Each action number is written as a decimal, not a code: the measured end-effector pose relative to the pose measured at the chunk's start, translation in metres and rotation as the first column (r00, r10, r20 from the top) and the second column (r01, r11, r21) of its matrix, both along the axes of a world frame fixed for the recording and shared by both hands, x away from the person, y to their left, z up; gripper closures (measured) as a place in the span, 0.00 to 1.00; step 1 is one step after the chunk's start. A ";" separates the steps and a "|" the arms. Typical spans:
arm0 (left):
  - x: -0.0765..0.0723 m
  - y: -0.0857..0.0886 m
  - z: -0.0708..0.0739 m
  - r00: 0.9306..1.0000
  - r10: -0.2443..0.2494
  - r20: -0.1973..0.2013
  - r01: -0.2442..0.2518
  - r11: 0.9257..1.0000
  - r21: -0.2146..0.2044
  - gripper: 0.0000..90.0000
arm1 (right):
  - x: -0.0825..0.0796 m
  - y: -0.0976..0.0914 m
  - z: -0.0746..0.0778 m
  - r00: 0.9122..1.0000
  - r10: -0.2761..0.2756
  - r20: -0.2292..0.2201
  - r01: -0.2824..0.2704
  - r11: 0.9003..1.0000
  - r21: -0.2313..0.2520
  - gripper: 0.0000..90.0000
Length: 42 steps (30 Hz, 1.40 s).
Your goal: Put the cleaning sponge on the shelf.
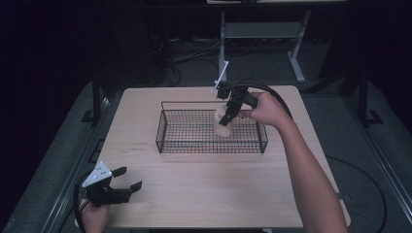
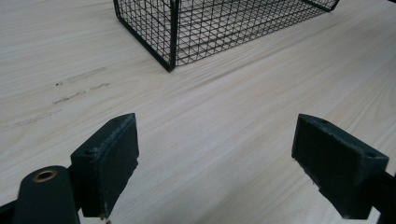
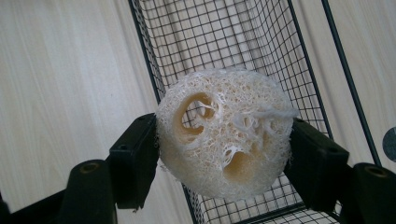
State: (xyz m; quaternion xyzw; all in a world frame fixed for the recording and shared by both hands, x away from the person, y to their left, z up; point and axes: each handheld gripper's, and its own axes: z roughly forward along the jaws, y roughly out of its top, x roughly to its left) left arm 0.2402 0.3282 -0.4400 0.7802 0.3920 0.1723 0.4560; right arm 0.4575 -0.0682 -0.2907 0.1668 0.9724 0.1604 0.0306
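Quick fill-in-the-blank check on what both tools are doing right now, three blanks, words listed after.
1. The right tool is shut on a pale ____.
2. It holds that piece above the black wire ____.
3. The left tool, near the table's front edge, has its jaws ____ and holds nothing.

Missing words: loofah; basket; open

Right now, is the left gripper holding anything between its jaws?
No: the left gripper stands open over bare table, nothing between its jaws.
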 end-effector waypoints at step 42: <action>0.000 -0.001 0.000 1.000 0.003 0.001 -0.003 1.000 0.002 0.15 | 0.027 -0.015 -0.065 0.991 -0.089 -0.097 0.088 0.996 -0.018 0.35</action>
